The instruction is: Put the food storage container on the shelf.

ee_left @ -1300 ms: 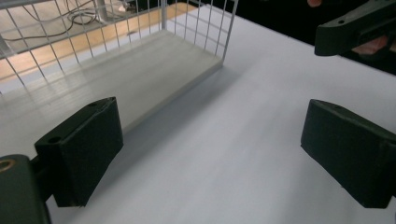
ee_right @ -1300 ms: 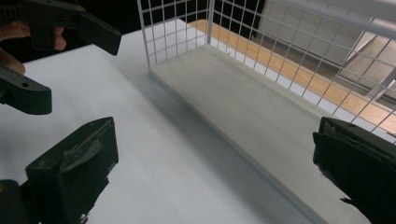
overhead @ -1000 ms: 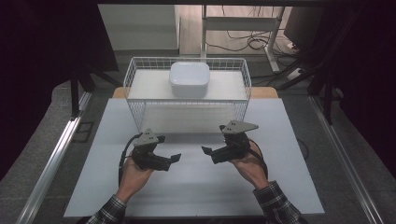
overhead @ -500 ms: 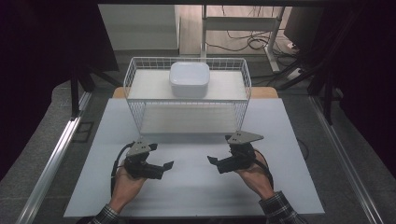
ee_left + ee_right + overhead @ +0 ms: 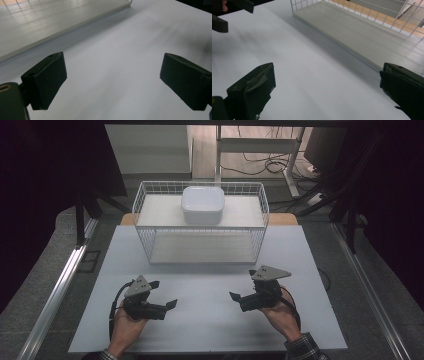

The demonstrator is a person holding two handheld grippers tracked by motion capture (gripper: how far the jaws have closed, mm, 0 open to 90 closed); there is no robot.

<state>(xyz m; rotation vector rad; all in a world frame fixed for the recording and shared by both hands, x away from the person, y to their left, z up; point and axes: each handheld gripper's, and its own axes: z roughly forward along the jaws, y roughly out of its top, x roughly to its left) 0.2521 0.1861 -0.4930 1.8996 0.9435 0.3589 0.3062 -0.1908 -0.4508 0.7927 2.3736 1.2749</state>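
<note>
A white wire rack stands at the far middle of the white table. On its upper shelf rests a white square bowl. My left gripper hovers low over the near left of the table, open and holding nothing, pointing right. Facing it, my right gripper is open and bare over the near right. In the left gripper view the jaws stand wide apart above bare table. In the right gripper view the wide jaws point toward the rack's lower shelf, and the left gripper sits top left.
The rack's lower shelf holds nothing and its front face is open wire. A metal rail runs along the table's left, another along the right. Cables lie on the floor behind the rack.
Both grippers have drawn back toward the near edge of the table and slightly farther apart. Both stay open. The rack and bowl have not moved.
</note>
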